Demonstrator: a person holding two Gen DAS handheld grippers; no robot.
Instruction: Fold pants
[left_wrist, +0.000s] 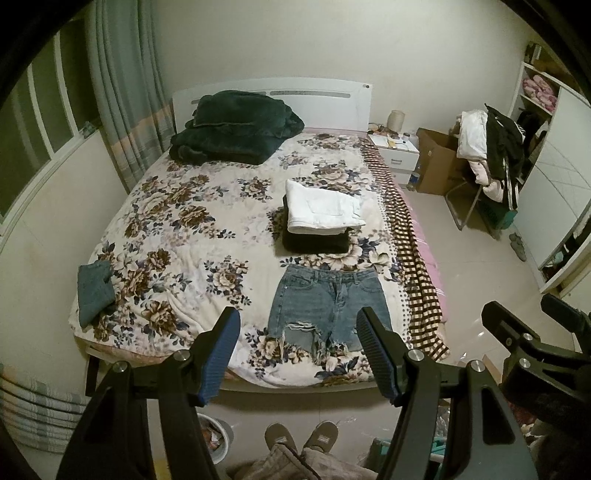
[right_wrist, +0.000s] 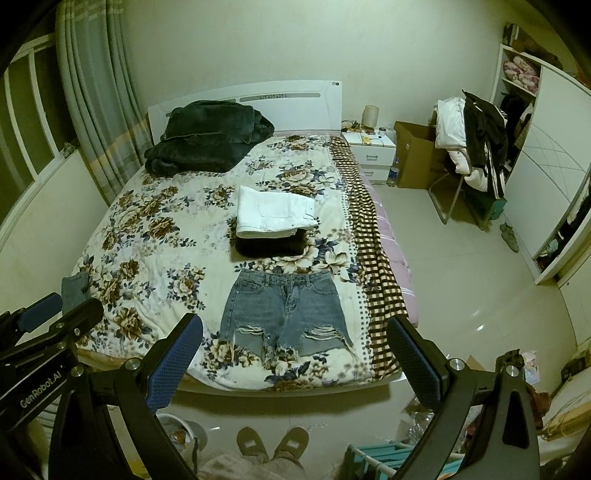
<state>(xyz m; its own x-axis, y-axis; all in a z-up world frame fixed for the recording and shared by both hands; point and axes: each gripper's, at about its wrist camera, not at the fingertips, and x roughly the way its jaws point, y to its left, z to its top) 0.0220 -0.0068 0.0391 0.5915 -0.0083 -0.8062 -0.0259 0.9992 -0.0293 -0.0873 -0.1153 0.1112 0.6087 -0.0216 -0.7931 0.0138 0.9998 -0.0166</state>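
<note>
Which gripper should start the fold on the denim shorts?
Probably left. The left gripper frames the denim shorts between its open fingers, while the right gripper sits further right, near the checkered blanket. Both hover empty, so the margin is small.

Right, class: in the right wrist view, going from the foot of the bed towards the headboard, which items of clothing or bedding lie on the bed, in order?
denim shorts → black folded garment → white folded pants → dark green blanket

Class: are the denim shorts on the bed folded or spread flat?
Spread flat: the denim shorts show waistband and both frayed legs, unfolded on the bed.
</note>
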